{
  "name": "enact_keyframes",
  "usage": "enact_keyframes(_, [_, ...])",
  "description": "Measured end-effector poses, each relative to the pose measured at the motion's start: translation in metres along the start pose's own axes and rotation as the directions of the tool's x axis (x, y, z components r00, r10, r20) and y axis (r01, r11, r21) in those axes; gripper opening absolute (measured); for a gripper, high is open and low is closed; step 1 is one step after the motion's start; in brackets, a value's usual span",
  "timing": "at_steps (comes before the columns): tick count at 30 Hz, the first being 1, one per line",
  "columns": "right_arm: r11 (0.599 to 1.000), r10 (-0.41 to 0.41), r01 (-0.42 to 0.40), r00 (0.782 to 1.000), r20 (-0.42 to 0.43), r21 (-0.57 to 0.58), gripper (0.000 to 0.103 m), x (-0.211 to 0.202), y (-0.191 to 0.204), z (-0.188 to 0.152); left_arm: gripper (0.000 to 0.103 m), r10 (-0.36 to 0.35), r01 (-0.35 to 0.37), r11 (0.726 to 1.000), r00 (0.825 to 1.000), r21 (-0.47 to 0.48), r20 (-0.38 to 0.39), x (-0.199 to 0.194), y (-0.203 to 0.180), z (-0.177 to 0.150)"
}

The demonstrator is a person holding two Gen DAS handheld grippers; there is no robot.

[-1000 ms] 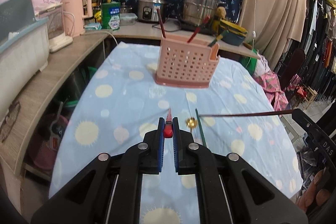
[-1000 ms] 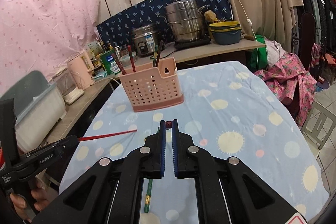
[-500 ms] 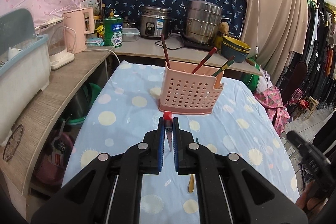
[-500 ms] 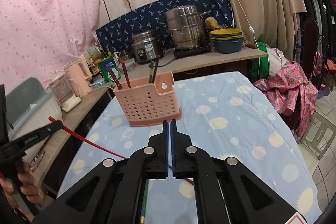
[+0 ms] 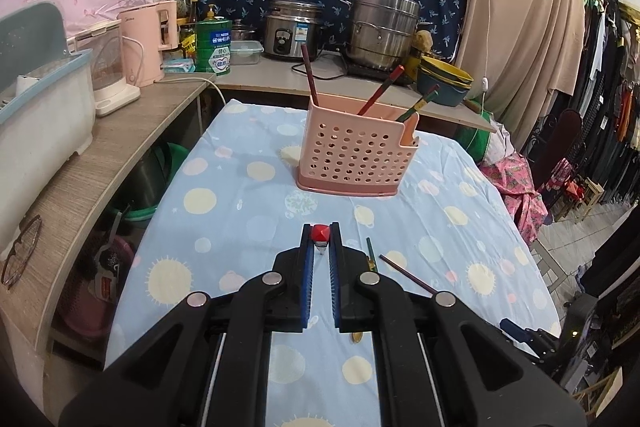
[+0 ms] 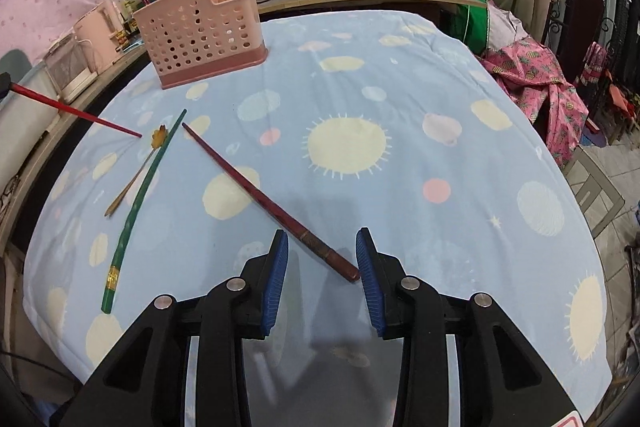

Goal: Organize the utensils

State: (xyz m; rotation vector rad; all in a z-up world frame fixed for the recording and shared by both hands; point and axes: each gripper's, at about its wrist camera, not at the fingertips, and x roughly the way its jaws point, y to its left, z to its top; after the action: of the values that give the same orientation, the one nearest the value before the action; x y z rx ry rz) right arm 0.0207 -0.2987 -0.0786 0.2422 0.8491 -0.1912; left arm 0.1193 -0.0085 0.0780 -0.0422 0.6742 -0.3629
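My left gripper [image 5: 320,251] is shut on a red chopstick [image 5: 320,233], seen end-on; in the right wrist view the red chopstick [image 6: 76,111] hangs over the table's left side. My right gripper [image 6: 322,259] is open low over the table, with the thick end of a dark red chopstick [image 6: 272,205] lying between its fingers. A green chopstick [image 6: 140,201] and a small gold spoon [image 6: 136,169] lie to the left. The pink perforated utensil holder [image 5: 354,155] stands at the far end with several chopsticks in it; it also shows in the right wrist view [image 6: 200,35].
The table wears a blue cloth with sun and dot prints [image 6: 400,107]. A wooden counter [image 5: 100,163] runs along the left with a kettle [image 5: 146,43] and a dish rack [image 5: 40,107]. Pots [image 5: 380,27] and bowls sit behind the table. Clothes hang at right.
My right gripper has opened and let the dark red chopstick down onto the cloth, dropping low over the table. My left gripper keeps hold of the red chopstick.
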Motion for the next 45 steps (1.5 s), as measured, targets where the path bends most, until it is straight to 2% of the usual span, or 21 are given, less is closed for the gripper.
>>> enact_keyframes(5, [1.000, -0.019, 0.019, 1.000, -0.008, -0.018, 0.029, 0.007, 0.006, -0.008, 0.007, 0.002, -0.002, 1.000, 1.000, 0.009, -0.011, 0.000, -0.003, -0.003])
enact_keyframes(9, [0.999, -0.010, 0.009, 0.999, -0.031, -0.031, 0.009, 0.004, 0.014, -0.007, 0.007, -0.003, 0.003, 1.000, 1.000, 0.003, -0.011, 0.000, -0.003, -0.004])
enact_keyframes(10, [0.999, -0.006, 0.005, 0.999, -0.032, -0.033, 0.007, 0.001, 0.017, -0.006, 0.007, -0.004, 0.004, 1.000, 1.000, 0.003, -0.010, -0.001, -0.003, -0.004])
enact_keyframes(12, [1.000, -0.005, 0.005, 1.000, -0.009, -0.029, 0.007, -0.010, 0.023, 0.000, 0.007, -0.005, 0.005, 1.000, 1.000, 0.006, -0.007, -0.001, -0.003, -0.004])
enact_keyframes(15, [0.999, 0.043, -0.042, 0.997, 0.057, -0.019, 0.007, -0.037, 0.036, 0.019, 0.007, -0.007, 0.007, 1.000, 1.000, 0.011, 0.004, -0.004, -0.002, 0.000])
enact_keyframes(19, [0.997, 0.076, -0.071, 0.984, 0.161, -0.037, 0.007, -0.073, 0.056, 0.053, 0.007, -0.007, 0.007, 1.000, 0.999, 0.017, 0.034, -0.009, -0.001, 0.012])
enact_keyframes(26, [0.988, 0.151, -0.142, 0.948, 0.280, -0.053, 0.007, -0.109, 0.083, 0.115, 0.007, -0.012, 0.007, 0.999, 0.994, 0.038, 0.109, -0.018, -0.003, 0.048])
enact_keyframes(36, [0.983, 0.183, -0.154, 0.901, 0.394, -0.105, 0.007, -0.122, 0.117, 0.184, 0.007, 0.000, -0.011, 0.999, 0.977, 0.049, 0.215, -0.018, -0.008, 0.117])
enact_keyframes(40, [0.980, 0.200, -0.179, 0.864, 0.463, -0.089, 0.007, -0.128, 0.121, 0.215, 0.007, 0.001, -0.015, 0.999, 0.958, 0.048, 0.286, -0.020, -0.013, 0.151])
enact_keyframes(45, [0.977, 0.205, -0.204, 0.802, 0.561, -0.065, 0.007, -0.135, 0.122, 0.259, 0.007, 0.010, -0.028, 0.998, 0.938, 0.048, 0.347, -0.015, -0.020, 0.191])
